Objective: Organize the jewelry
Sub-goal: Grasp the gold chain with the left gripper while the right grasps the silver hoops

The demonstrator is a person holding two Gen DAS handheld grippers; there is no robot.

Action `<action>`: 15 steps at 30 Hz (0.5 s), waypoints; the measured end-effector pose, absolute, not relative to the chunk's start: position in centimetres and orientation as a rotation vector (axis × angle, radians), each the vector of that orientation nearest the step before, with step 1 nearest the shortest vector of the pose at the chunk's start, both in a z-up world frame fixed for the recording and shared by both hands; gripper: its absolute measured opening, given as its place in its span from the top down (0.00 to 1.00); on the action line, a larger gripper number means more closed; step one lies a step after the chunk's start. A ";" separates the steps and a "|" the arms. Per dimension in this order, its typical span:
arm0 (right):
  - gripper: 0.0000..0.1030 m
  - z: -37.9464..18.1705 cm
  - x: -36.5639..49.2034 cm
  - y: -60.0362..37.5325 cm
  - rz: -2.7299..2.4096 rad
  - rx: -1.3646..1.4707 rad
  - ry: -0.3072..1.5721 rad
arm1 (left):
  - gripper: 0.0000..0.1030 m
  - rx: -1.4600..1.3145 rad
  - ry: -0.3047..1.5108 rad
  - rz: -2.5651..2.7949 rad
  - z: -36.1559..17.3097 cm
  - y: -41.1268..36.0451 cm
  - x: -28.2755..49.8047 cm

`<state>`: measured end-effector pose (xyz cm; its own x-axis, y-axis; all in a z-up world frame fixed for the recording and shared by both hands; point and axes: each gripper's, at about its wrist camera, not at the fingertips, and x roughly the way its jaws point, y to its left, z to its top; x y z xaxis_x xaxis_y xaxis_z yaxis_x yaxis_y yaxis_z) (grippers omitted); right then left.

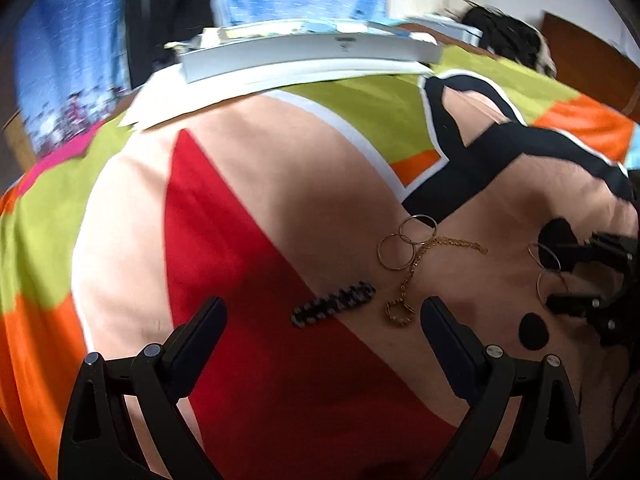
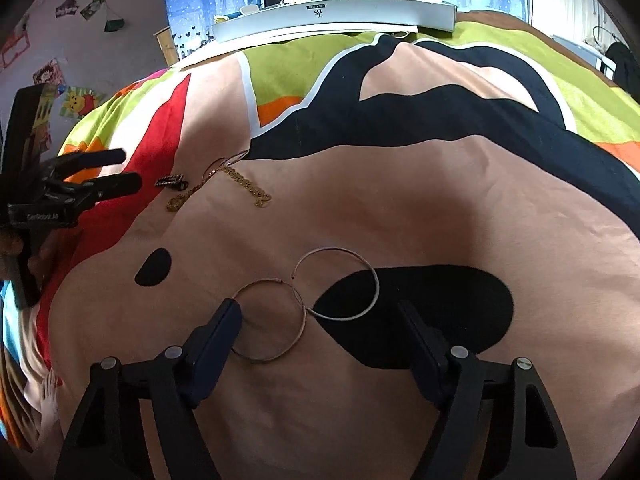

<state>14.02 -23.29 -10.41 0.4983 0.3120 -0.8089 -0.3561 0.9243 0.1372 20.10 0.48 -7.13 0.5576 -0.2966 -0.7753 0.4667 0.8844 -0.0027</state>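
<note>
In the left wrist view, the left gripper (image 1: pixel 322 316) hangs over the bedspread (image 1: pixel 248 184) with its fingers spread wide and nothing between them. Just ahead lie a black hair clip (image 1: pixel 334 304), a gold chain (image 1: pixel 416 276) and two thin hoops (image 1: pixel 406 242) touching the chain's far end. Toward the bedspread's far edge sits a white box (image 1: pixel 308 56).

In the right wrist view, the right gripper (image 2: pixel 320 320) has its fingers wide apart, empty, above two large hoop earrings (image 2: pixel 304 300) that touch each other on the cloth; its left finger overlaps the nearer ring. The chain and clip lie well to the left.
</note>
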 end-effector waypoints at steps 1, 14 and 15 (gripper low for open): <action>0.30 -10.5 14.1 -23.3 0.404 -0.044 0.968 | 0.08 0.232 0.880 -0.479 -7.3 0.4 20.6; 0.52 -10.9 15.6 -21.3 0.374 0.022 0.959 | 0.50 0.308 0.970 -0.642 -9.7 -1.1 22.9; 0.56 -11.0 15.7 -21.1 0.379 0.025 0.957 | 0.52 0.310 0.969 -0.646 -9.7 -1.1 22.8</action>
<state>15.68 -21.10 -10.97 0.5152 0.3262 -0.7926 -0.3042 0.9341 0.1868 22.82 -1.14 -9.73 0.3999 -0.3671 -0.8398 0.6334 0.7730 -0.0363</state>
